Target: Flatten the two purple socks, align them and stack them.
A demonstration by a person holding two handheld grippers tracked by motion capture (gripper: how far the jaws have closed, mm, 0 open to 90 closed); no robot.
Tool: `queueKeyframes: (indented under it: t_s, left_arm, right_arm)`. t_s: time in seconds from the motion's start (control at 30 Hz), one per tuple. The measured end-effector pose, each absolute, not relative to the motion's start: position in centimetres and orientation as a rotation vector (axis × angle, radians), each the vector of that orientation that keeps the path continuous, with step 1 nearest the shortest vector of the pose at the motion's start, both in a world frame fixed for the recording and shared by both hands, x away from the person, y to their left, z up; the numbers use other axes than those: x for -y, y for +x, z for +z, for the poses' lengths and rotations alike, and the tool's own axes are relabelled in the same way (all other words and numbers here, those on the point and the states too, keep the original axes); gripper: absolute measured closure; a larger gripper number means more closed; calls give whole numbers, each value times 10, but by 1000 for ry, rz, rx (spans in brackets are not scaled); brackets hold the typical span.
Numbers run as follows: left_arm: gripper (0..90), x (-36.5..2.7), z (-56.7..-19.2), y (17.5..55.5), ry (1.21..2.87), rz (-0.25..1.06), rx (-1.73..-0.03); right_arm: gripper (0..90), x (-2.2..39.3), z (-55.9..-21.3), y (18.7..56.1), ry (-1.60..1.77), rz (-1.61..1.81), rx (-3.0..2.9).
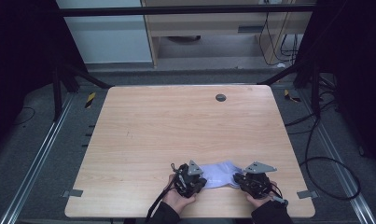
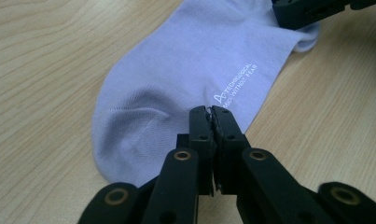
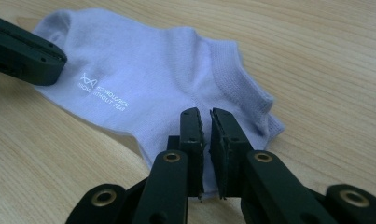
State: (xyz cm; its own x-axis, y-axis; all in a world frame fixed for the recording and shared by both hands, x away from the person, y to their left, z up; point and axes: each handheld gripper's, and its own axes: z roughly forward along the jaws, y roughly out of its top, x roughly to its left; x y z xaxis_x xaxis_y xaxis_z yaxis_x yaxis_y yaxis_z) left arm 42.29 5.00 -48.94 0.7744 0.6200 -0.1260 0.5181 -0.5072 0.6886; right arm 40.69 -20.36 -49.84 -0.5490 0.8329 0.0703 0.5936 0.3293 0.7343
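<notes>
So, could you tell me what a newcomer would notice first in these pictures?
A pale lilac sock lies flat near the front edge of the wooden table, with small white lettering on its side. The left gripper and right gripper sit at its two ends, jaws close together over the fabric's edge.

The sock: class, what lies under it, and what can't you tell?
The sock lies flat on the wooden table. Whether anything sits beneath the fabric is hidden. Each gripper, left and right, meets one end.
</notes>
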Motion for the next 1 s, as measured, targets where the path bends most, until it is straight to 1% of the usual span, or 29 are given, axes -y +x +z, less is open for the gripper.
queueKeyframes:
  t_s: [0.1, 0.2, 0.3, 0.37, 0.47, 0.67, 0.8, 0.9, 0.93, 1.0]
  left_arm:
    - [821, -53, -479, 424, 2163, 199, -817]
    - [820, -52, -473, 427, 2128, 238, -817]
    - [833, -49, -478, 436, 2143, 253, -834]
    - [855, -51, -486, 442, 2167, 235, -871]
    - [878, -55, -496, 441, 2188, 221, -878]
    - [870, -60, -493, 439, 2172, 242, -881]
    - [829, -68, -482, 441, 2119, 266, -862]
    - [753, -77, -471, 444, 2081, 300, -856]
    - [721, -80, -468, 445, 2070, 309, -849]
    - [646, -89, -462, 448, 2044, 338, -847]
  right_arm:
    - [841, 205, -493, 404, 1257, 1096, -2242]
    - [877, 205, -488, 404, 1243, 1142, -2202]
    - [900, 199, -490, 405, 1224, 1165, -2230]
    - [900, 195, -494, 406, 1212, 1143, -2261]
    - [900, 194, -498, 406, 1215, 1108, -2303]
    - [900, 197, -500, 404, 1229, 1078, -2324]
    - [900, 202, -494, 404, 1225, 1134, -2273]
    - [873, 210, -488, 405, 1236, 1192, -2194]
    - [855, 213, -487, 406, 1236, 1215, -2167]
    - [789, 220, -484, 407, 1251, 1246, -2107]
